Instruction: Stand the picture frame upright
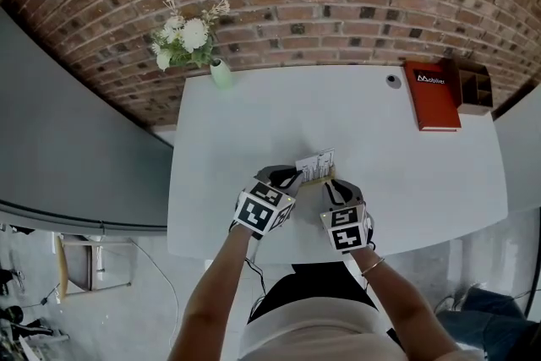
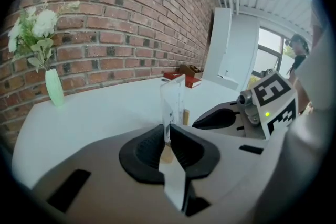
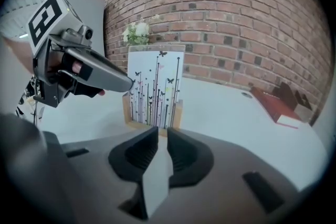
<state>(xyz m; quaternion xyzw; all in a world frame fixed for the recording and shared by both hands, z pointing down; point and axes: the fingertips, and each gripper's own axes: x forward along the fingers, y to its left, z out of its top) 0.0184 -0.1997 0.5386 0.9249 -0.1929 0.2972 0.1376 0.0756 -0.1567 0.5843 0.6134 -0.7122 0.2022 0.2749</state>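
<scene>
The picture frame stood upright a little below the middle of the head view, on the white worktop. Its long axis ran straight up from a low wooden base. In the right gripper view its printed face was turned squarely toward us. In the left gripper view we saw it edge-on, as a thin clear pane at the centre of the frame.

We could read no writing on the picture. The red book at the upper right of the head view carried white lettering that began "Mobi"; the rest was too small for us to make out.

The print showed thin black vertical stems on white, with small butterflies and a few pale coloured dots. Short wooden posts flanked the pane at its foot.

The left gripper had its jaws clamped on the side edge of the pane. The right gripper had its jaws almost together, with only a thin slit and nothing that we could see between them; their tips sat just in front of the wooden base.

A pale green vase of white flowers stood at the upper left by the brick wall.
</scene>
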